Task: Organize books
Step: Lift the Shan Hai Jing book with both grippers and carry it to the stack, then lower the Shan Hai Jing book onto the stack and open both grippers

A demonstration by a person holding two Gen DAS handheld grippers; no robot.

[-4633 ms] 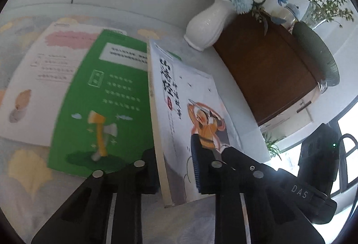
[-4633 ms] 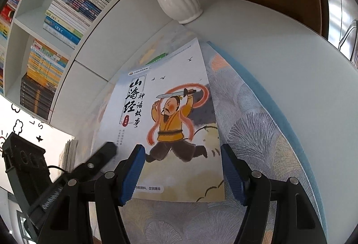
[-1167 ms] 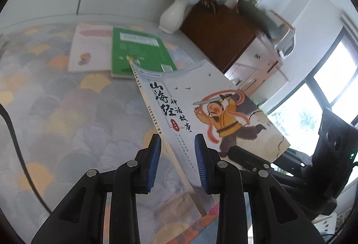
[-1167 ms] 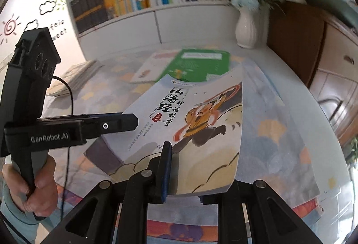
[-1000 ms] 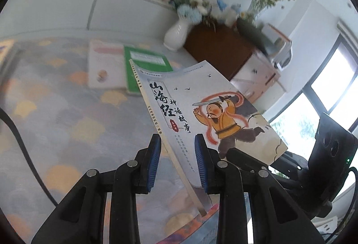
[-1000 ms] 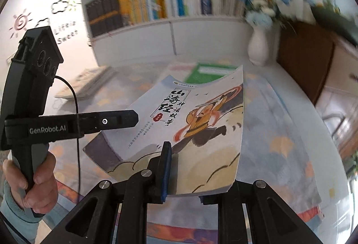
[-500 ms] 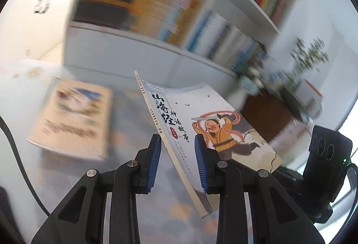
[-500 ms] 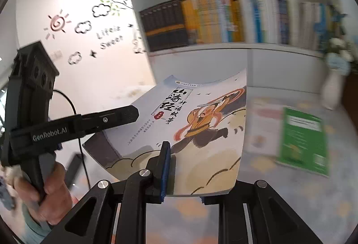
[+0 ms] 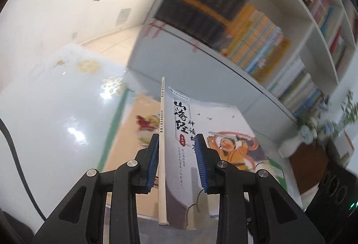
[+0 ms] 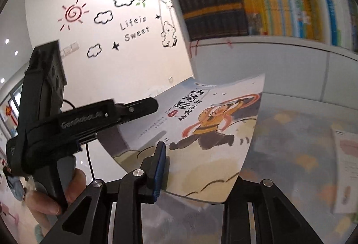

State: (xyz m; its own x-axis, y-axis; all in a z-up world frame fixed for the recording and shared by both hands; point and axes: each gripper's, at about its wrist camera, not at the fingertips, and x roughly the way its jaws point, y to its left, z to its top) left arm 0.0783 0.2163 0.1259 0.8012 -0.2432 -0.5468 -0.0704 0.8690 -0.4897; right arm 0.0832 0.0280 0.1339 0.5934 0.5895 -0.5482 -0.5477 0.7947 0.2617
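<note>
Right, left wrist view first. White glossy table (image 9: 56, 121) filled 9 o'clock, with a blurred orange-covered book (image 9: 143, 123) lying flat past its green edge. Wall lettering at 11 o'clock was smeared; only "Sweet" came through. Left gripper (image 9: 176, 143) at 6 o'clock was narrow and clamped on the storybook (image 9: 214, 132): spine upright against the left pad (image 9: 153, 161), right pad on the front cover. The cover title read "山海经", with "神话故事" beside it and a small red tag under it; the spine print was too small to read. The storybook was in the air, fanning out toward 3 o'clock, its cover showing a figure in an orange robe with a sword. Bookshelf (image 9: 257, 42) ran from 12 to 3 o'clock, a dark set of spines and then yellow ones, all blurred.

Right wrist view: a hand (image 10: 67, 190) at 8 o'clock gripped the handle of the left gripper, whose body was branded "GenRobot.AI", though blurred. Its finger reached the storybook's spine side near centre. Wall sticker (image 10: 134, 29) at 11 o'clock read "Life is Sweet", among a sun, clouds, a star and a tree. Right gripper (image 10: 199, 161) at 6 o'clock had its jaws opening with the storybook's bottom edge between them. The upper pad (image 10: 160, 163) looked just off the cover, and the lower finger was hidden under the pages. At 3 o'clock a white book (image 10: 344, 165) lay flat on the patterned cloth (image 10: 290, 143), its text unreadable.
</note>
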